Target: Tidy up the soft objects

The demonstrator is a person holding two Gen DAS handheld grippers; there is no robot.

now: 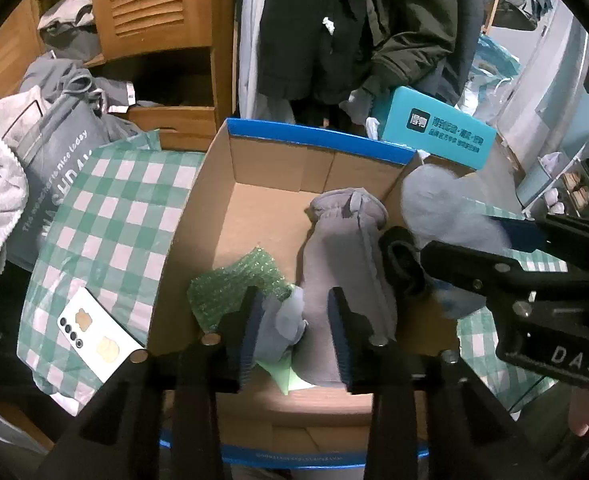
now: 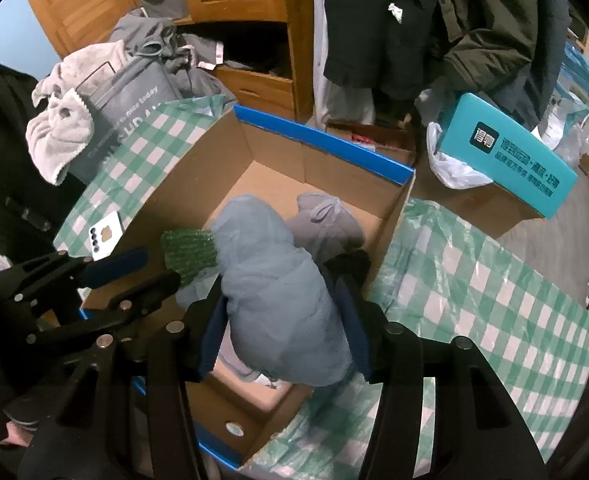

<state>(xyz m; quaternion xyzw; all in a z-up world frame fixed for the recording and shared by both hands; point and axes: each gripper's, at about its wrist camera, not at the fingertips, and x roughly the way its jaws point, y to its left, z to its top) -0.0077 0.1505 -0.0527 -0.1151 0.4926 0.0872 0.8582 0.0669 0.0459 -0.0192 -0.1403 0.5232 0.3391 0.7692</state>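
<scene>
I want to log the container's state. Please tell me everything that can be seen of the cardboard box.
The cardboard box is open-topped, of plain brown corrugated board with a blue band along its rim. It stands upright on a green-and-white checked cloth. Part of its floor is bare. Inside lie a grey fabric roll and green bubble wrap. A pale blue soft bundle sits over its near part, between the right gripper's fingers.

Counting here: one cardboard box (image 1: 214, 216) is sitting open, three soft bundles are showing, grey (image 1: 346, 248), blue (image 2: 278, 292), green (image 1: 234, 284), plus one phone (image 1: 94, 336) at 8 o'clock.
</scene>
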